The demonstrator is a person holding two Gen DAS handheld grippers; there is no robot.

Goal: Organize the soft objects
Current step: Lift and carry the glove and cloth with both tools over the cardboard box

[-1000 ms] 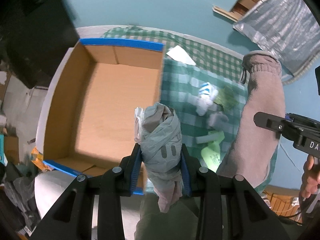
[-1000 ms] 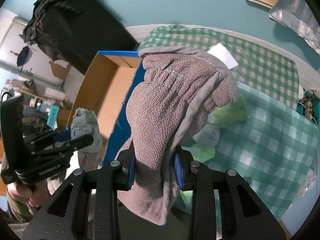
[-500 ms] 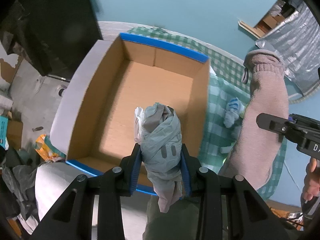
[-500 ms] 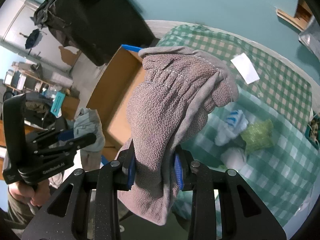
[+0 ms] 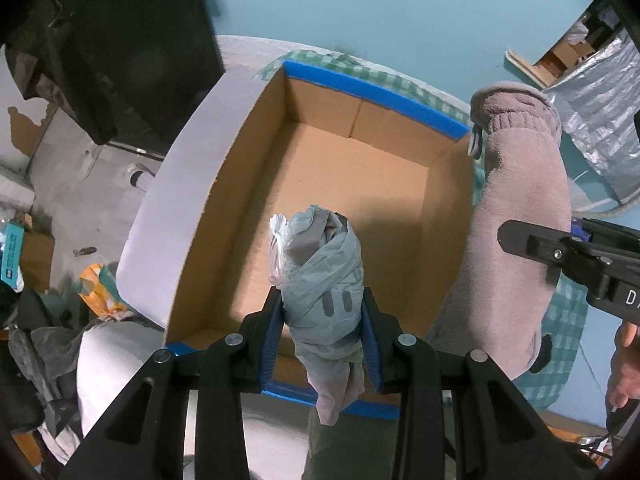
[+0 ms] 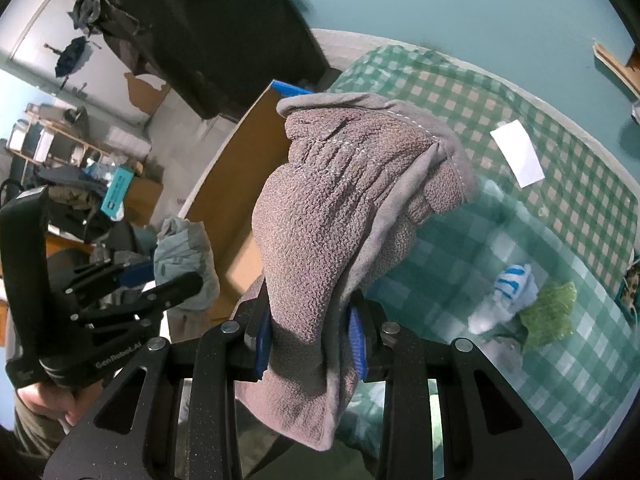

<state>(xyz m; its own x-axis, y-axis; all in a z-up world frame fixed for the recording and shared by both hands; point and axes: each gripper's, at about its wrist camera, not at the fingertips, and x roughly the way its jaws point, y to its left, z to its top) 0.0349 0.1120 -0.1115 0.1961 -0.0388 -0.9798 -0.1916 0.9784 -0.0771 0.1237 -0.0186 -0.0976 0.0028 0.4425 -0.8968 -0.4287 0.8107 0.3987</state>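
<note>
Cardboard box [image 5: 352, 184] sits open below as the drop target; left gripper [image 5: 323, 316] clamps a grey rolled bundle [image 5: 320, 276] above it, right gripper [image 6: 311, 338] pinches a brown glove [image 6: 340, 216] alongside, likely next

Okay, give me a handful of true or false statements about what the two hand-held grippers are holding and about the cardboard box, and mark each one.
1. The left hand-held gripper is shut on a grey rolled cloth bundle. True.
2. The cardboard box already has socks in it. False: the part of its floor in view is bare.
3. The right hand-held gripper grips a brownish fleece glove. True.
4. The blue-striped sock is in a gripper. False: it lies on the checked cloth.
5. The box rim has red tape. False: it is blue.
</note>
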